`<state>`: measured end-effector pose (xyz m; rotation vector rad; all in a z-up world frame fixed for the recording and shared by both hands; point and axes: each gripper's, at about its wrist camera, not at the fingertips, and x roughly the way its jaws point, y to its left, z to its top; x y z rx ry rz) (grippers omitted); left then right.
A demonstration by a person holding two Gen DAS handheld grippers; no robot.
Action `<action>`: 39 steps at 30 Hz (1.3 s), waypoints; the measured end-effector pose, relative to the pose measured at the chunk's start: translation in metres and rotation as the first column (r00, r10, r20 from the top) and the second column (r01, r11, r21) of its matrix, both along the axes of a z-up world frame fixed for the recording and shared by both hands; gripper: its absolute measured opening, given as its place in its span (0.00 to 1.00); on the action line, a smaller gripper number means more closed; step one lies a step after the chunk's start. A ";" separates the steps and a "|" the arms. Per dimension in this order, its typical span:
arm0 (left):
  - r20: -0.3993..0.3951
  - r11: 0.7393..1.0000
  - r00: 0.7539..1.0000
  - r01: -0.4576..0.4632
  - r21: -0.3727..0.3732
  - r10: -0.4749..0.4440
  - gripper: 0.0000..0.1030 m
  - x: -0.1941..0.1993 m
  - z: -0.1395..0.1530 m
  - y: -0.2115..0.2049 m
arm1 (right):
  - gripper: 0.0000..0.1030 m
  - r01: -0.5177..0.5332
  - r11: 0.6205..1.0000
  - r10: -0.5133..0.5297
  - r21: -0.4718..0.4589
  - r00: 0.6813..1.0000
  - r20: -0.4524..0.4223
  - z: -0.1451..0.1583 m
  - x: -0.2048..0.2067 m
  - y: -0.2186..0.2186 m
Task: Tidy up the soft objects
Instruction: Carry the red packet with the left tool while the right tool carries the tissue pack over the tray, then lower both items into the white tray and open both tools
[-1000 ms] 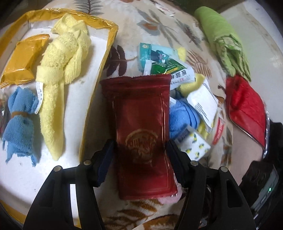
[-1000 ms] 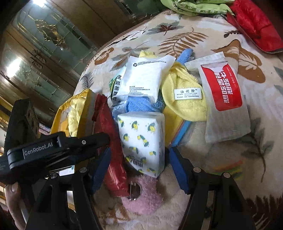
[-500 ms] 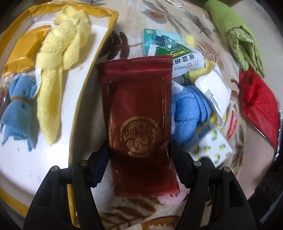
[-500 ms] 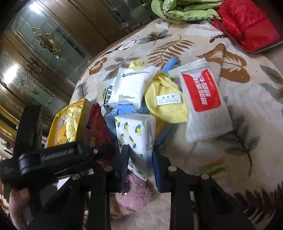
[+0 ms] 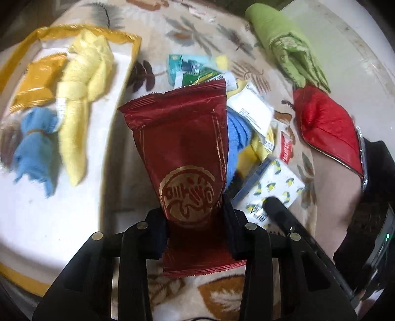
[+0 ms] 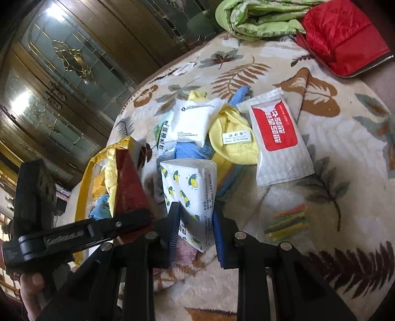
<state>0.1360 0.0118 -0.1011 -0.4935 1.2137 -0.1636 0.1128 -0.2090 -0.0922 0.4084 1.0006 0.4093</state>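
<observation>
My left gripper [image 5: 195, 227] is shut on a dark red foil packet [image 5: 182, 153] with a gold seal and holds it lifted above the leaf-patterned cloth; it also shows in the right wrist view [image 6: 129, 185]. My right gripper [image 6: 195, 232] is shut on a white tissue pack with lemon print [image 6: 191, 192], also seen in the left wrist view [image 5: 274, 190]. A gold-rimmed white tray [image 5: 44, 222] at left holds a yellow towel [image 5: 79, 103], a blue cloth [image 5: 37, 145] and an orange packet [image 5: 37, 81].
A pile lies ahead: a white pouch [image 6: 195, 121], a yellow cloth [image 6: 234, 140], a blue towel [image 6: 190, 150], a red-labelled sachet [image 6: 279, 138]. A green cloth [image 6: 259, 19] and a red pouch [image 6: 343, 37] lie at the far side. A glass-fronted cabinet [image 6: 61, 81] stands behind.
Both grippers have closed, the left on the red packet and the right on the lemon tissue pack. Both items have lifted off the cloth.
</observation>
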 end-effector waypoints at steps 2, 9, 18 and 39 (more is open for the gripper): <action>0.049 1.000 0.999 0.007 -0.008 -0.007 0.35 -0.014 0.015 0.005 | 0.24 -0.006 1.000 0.006 0.022 1.000 0.011 0.010 -0.006 0.000; 0.133 0.998 0.990 -0.046 0.051 0.039 0.35 -0.072 0.065 0.070 | 0.24 -0.136 0.988 0.128 0.079 0.987 0.101 0.054 -0.029 0.042; 0.095 0.977 0.987 -0.142 0.157 0.128 0.35 -0.094 0.049 0.154 | 0.24 -0.387 0.921 0.388 -0.033 0.922 0.014 0.042 -0.036 0.158; 0.045 0.993 0.992 -0.115 -0.006 0.116 0.40 -0.066 -0.022 0.177 | 0.28 -0.457 0.878 0.449 -0.141 0.889 -0.091 -0.012 -0.039 0.211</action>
